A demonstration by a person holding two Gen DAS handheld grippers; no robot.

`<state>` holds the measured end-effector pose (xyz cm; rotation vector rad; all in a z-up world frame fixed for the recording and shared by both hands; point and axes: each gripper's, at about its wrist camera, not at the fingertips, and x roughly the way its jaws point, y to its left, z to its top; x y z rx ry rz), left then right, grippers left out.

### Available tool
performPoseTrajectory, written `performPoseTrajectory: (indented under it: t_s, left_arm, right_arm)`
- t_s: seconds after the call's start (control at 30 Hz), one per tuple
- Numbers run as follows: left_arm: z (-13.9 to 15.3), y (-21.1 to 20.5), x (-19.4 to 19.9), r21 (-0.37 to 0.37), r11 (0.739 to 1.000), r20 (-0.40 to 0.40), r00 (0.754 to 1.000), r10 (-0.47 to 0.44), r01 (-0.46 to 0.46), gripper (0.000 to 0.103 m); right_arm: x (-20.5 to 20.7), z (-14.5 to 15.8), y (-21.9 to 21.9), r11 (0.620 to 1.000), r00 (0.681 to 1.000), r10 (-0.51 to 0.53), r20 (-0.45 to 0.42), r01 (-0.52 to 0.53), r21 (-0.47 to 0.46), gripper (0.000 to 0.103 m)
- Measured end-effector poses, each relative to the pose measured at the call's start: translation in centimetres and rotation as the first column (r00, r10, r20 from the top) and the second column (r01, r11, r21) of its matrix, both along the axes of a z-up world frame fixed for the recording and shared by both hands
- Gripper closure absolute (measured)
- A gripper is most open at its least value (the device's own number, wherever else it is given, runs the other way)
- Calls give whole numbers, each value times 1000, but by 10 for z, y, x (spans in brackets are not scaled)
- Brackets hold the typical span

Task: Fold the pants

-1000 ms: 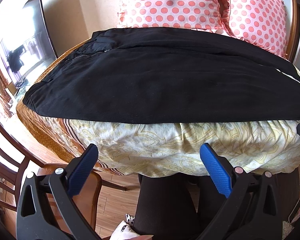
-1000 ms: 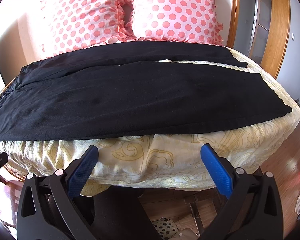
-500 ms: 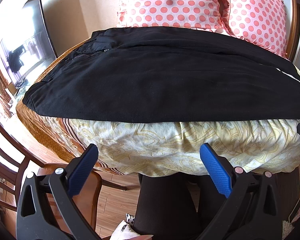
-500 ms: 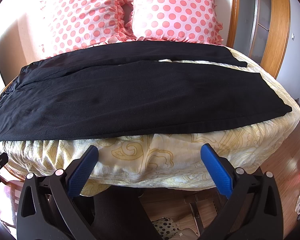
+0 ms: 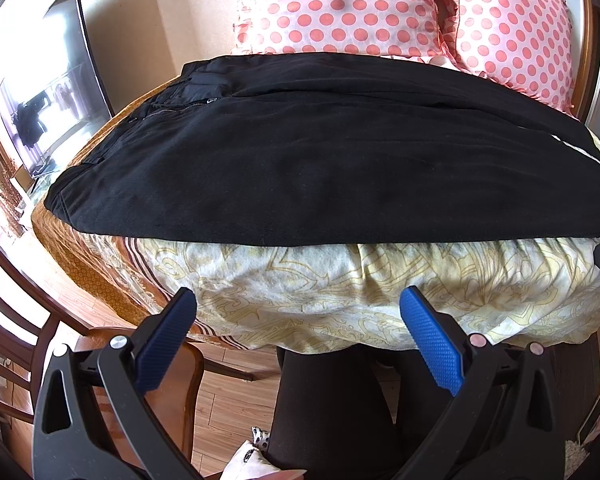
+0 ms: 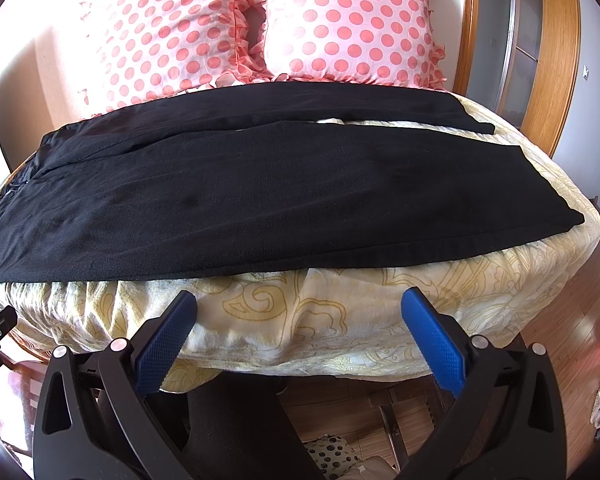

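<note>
Both claws, our left gripper and right gripper, hang spread wide before the bed, where the black pants lie flat and unfolded, so we judge we must next pinch the near edge.

We get bright daylight in both views, colours saturated. In the left wrist view the light pours in from the left, where the floor blows out to white and the dark screen carries glare and reflections. The black pants read as nearly flat black, little fold detail; we see the same in the right wrist view. Strong fisheye bending at the edges, dark vignette in the corners. Focus looks sharp on the bedspread; no motion blur that we notice.
</note>
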<state>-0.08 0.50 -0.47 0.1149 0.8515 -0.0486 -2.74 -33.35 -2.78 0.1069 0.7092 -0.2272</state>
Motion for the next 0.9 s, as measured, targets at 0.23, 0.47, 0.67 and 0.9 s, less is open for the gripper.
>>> performPoseTrajectory:
  t_s: [0.23, 0.47, 0.67, 0.9]
  left_arm:
    - [-1, 0, -1, 1, 1000, -1, 1000, 0, 0, 2]
    - [-3, 0, -1, 1, 1000, -4, 1000, -2, 2, 2]
    - [-4, -1, -1, 3, 1000, -7, 1000, -2, 3, 2]
    - [-4, -3, -1, 5, 1000, -7, 1000, -3, 3, 2]
  right_arm:
    - [1, 0, 0, 1000, 1000, 0, 0, 0, 1, 1]
    - [1, 0, 1, 1000, 1000, -1, -1, 1, 1, 1]
    - [2, -1, 0, 1000, 1000, 0, -1, 0, 1, 1]
    - [1, -1, -1, 1000, 1000, 0, 3, 0, -3, 1]
